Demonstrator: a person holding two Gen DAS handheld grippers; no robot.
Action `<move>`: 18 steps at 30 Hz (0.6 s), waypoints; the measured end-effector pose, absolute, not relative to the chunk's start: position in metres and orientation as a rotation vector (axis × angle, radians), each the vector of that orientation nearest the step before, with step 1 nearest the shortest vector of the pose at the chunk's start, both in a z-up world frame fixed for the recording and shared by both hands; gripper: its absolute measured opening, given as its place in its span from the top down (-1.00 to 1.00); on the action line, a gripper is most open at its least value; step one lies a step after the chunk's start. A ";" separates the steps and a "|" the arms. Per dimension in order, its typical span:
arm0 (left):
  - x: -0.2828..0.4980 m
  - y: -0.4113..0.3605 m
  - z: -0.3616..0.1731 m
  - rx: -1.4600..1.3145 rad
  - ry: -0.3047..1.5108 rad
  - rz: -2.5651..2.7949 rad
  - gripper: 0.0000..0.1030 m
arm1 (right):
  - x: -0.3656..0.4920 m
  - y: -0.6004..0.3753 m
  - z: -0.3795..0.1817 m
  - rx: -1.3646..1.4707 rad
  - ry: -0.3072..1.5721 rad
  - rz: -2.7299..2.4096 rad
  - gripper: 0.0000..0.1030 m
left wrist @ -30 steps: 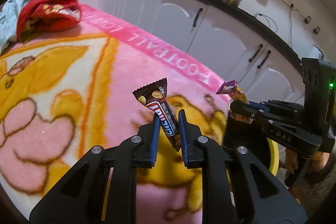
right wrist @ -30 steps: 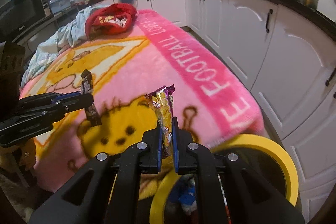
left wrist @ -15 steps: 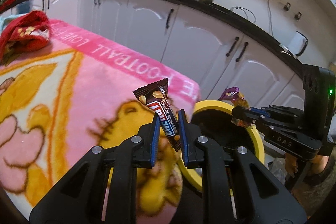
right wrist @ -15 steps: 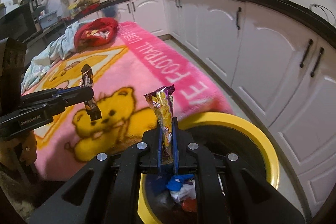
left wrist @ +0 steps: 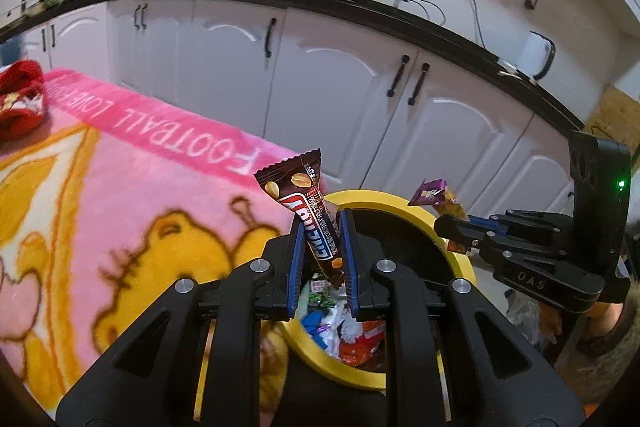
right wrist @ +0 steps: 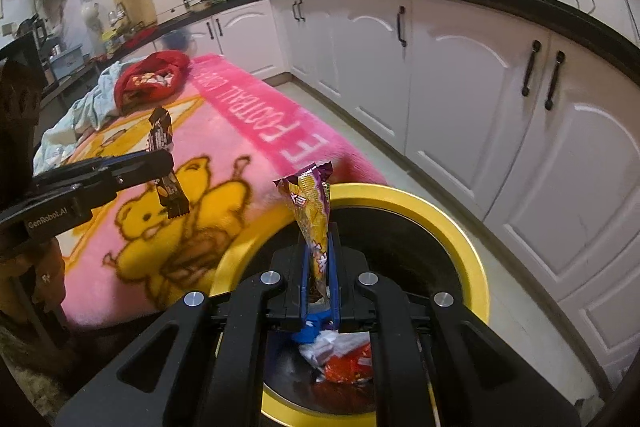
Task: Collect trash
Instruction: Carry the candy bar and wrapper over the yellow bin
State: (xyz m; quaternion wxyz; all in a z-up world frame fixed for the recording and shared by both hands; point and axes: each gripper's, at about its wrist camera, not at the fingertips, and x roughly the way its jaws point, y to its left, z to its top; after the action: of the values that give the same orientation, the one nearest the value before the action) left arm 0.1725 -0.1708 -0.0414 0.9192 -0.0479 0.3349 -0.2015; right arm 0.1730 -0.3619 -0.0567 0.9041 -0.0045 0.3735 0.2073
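Fingers of the left gripper [left wrist: 322, 247] pinched a brown wrapper [left wrist: 310, 211] mid-length; the right gripper [right wrist: 319, 267] clamped a purple-yellow wrapper [right wrist: 312, 215] near its base. Both hung over the yellow bin [right wrist: 460, 239] below the fingertips. Wrappers looked light, crinkly, and slippery.

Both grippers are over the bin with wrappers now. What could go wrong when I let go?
The brown candy wrapper in the left gripper hangs near the yellow bin rim, so it may land on the pink blanket. The purple-yellow wrapper is light and might cling to the right gripper.
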 end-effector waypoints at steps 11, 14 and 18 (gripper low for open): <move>0.181 -0.206 -0.049 -0.050 0.704 -0.478 0.77 | 0.164 -0.386 -0.074 0.025 0.805 0.386 0.84; 0.184 -0.215 -0.052 -0.039 0.714 -0.492 0.77 | 0.163 -0.390 -0.081 0.032 0.819 0.378 0.84; 0.186 -0.225 -0.056 -0.029 0.723 -0.512 0.77 | 0.161 -0.394 -0.090 0.037 0.837 0.370 0.84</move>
State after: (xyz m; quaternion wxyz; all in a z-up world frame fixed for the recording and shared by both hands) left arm 0.1861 -0.2246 -0.0565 0.9035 -0.0139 0.3496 -0.2477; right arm 0.1606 -0.3937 -0.0901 0.8970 0.0178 0.4040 0.1784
